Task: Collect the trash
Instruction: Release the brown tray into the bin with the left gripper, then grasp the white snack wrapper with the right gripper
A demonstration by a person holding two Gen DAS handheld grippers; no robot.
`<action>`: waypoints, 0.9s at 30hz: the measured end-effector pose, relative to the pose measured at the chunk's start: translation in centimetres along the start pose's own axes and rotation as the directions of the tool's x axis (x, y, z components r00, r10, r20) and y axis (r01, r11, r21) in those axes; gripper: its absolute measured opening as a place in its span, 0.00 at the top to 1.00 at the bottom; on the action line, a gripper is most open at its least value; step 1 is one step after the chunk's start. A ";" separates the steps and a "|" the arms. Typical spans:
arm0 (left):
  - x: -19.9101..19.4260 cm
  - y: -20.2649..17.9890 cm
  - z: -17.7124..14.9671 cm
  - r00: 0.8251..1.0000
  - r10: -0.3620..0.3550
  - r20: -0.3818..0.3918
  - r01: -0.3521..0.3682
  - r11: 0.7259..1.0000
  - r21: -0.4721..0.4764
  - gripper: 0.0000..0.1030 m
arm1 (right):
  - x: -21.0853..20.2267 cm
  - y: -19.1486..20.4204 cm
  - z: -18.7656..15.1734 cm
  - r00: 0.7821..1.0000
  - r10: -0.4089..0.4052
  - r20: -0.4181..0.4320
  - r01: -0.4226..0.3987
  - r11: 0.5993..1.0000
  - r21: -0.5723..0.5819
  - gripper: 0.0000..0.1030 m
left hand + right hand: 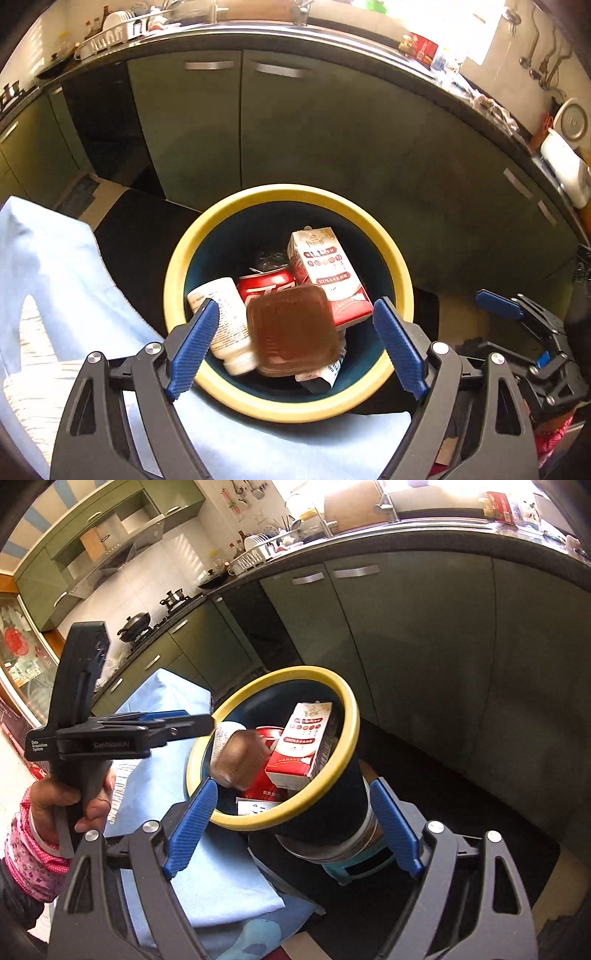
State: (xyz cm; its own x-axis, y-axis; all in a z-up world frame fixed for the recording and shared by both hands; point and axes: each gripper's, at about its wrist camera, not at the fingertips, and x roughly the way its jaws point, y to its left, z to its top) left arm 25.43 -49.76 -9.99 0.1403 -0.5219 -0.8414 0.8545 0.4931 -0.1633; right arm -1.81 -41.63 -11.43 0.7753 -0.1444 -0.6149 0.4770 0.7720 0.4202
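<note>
- Green kitchen cabinets (332, 140) curve behind everything, under a dark counter crowded with dishes.
- My left gripper (295, 339) hangs above the trash bin (177, 266), its blue fingers (194, 343) spread wide with nothing pressed between them.
- Right below that gap a brown plastic container (293, 328) shows blurred, over the bin's mouth and apart from both pads; I cannot tell whether it rests on the other trash.
- Inside the bin lie a white bottle (218, 299), a red can (266, 286) and a red-and-white carton (328, 273), the carton leaning against the far right wall.
- My right gripper (295, 827) is also spread; its fingers (192, 827) flank the lower dark body of the bin without touching it, as far as I can see.
- From this side the bin's yellow rim (352, 716) tilts toward me, with the brown container (240, 760) blurred at its near left edge.
- My left hand (74, 801), in a pink patterned sleeve (33, 853), grips the other tool's black handle at the left.
- Light blue cloth (55, 266) covers the surface to the left of the bin, which stands on a small teal stool (354, 867) on a dark mat (480, 904).
</note>
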 end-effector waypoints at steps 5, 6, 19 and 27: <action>-3.6 1.3 -2.1 0.998 0.020 0.065 -0.017 0.999 -0.037 0.16 | 0.5 0.2 -0.2 1.000 0.008 -0.013 -0.008 1.000 -0.003 0.22; -4.5 1.6 -2.7 0.997 0.024 0.078 -0.020 0.999 -0.046 0.15 | 0.6 0.4 -0.2 1.000 0.010 -0.016 -0.010 1.000 -0.007 0.22; -20.2 10.0 -17.9 0.921 0.258 0.292 -0.157 0.931 -0.329 0.08 | 3.2 7.8 -0.7 0.994 0.048 -0.101 -0.064 0.985 -0.161 0.22; -27.6 17.9 -27.8 0.802 0.526 0.284 -0.320 0.779 -0.539 0.06 | 5.4 17.4 -1.2 0.979 0.114 -0.166 -0.163 0.932 -0.323 0.22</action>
State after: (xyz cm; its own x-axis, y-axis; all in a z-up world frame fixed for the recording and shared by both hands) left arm 22.92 -7.23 -4.03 0.7038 -0.3565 -0.6145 0.3512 0.9265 -0.1352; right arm 10.18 -28.22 -8.25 0.7449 0.0495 -0.6654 0.1843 0.9432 0.2765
